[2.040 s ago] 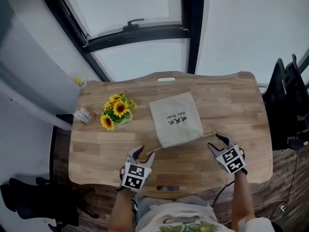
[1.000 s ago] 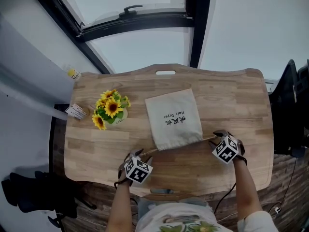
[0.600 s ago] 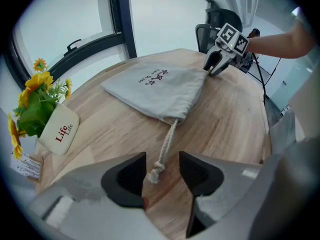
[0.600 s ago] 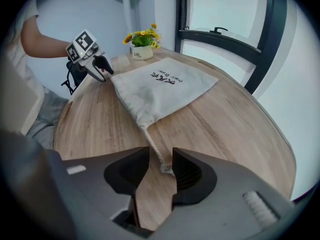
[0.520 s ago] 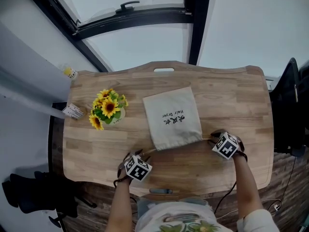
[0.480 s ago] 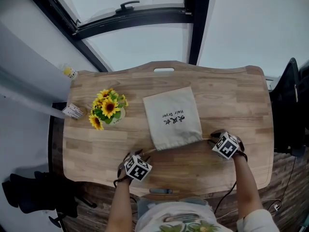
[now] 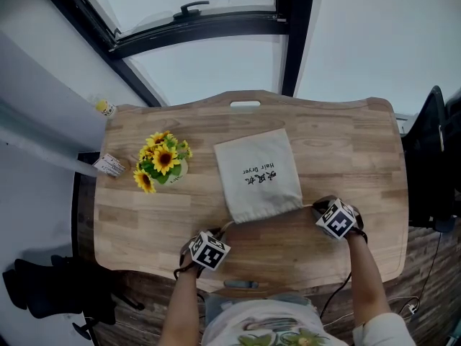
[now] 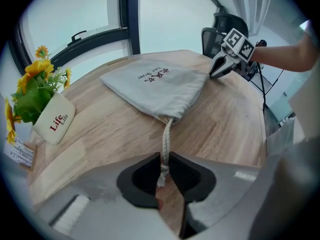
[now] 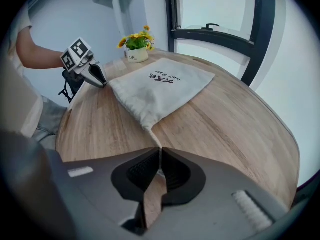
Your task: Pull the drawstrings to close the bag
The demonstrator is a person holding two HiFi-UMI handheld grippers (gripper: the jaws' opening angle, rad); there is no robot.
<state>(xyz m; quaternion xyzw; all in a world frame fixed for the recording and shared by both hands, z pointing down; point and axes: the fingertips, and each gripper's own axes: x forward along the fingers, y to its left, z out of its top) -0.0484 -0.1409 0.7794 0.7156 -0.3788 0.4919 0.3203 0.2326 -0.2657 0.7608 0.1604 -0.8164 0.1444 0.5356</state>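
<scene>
Closing just now, left gripper [image 8: 164, 157] pinches one drawstring [image 8: 165, 136], right gripper [image 9: 160, 152] the other drawstring [image 9: 156, 140].

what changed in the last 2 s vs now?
Both sets of jaws have just been closing: the left gripper now pinches the left drawstring, and the right gripper pinches the right drawstring. Two seconds ago both stood open at the strings. The bag lies where it was, mouth not cinched; the flowers are unmoved.
</scene>
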